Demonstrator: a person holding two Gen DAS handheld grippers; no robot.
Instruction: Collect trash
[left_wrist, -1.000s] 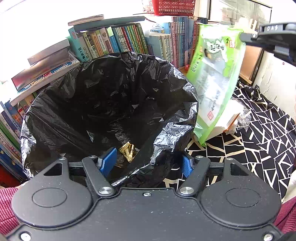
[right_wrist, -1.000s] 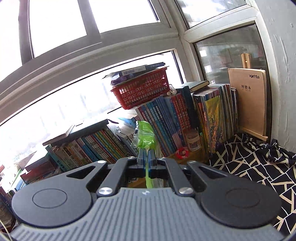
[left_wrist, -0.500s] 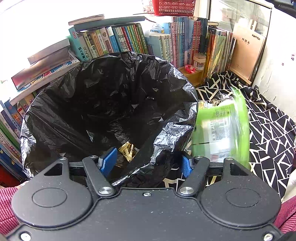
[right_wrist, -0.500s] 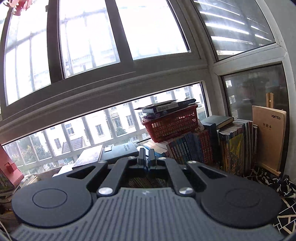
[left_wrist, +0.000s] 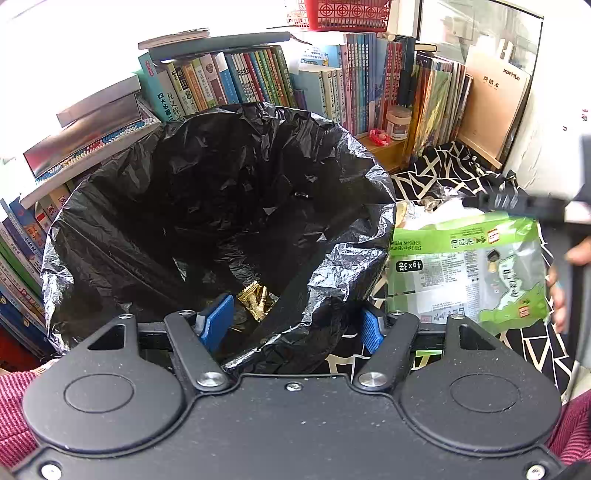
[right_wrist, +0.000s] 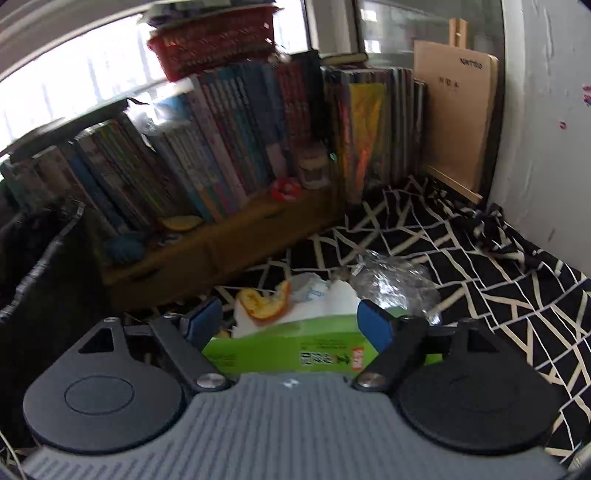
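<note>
A black trash bag (left_wrist: 221, 206) stands wide open with a gold wrapper (left_wrist: 255, 299) at its bottom. My left gripper (left_wrist: 293, 330) straddles the bag's near rim, one blue pad inside and one outside, shut on the bunched plastic. A green snack packet (left_wrist: 465, 273) lies flat on the black-and-white cloth (left_wrist: 524, 354), outside the bag to its right. My right gripper (right_wrist: 288, 323) hovers just over that green packet (right_wrist: 295, 354). Its jaws are opening, the packet lies below and between them, and the pads do not touch it. Orange peel (right_wrist: 262, 306), white paper (right_wrist: 332, 299) and crumpled clear plastic (right_wrist: 391, 284) lie just beyond.
Rows of books (left_wrist: 258, 77) line the sill behind the bag, with a red basket (left_wrist: 347, 14) on top. A small jar (left_wrist: 397, 123) stands on a wooden shelf. A brown sketch pad (right_wrist: 454, 114) leans in the corner by the white wall (right_wrist: 546, 129). A person's fingers (left_wrist: 565, 266) show at the right edge.
A second ago the right gripper held the green packet up beside the bag. The packet fell onto the cloth; the gripper swung up, then came down over it and opened. The left gripper kept still.
</note>
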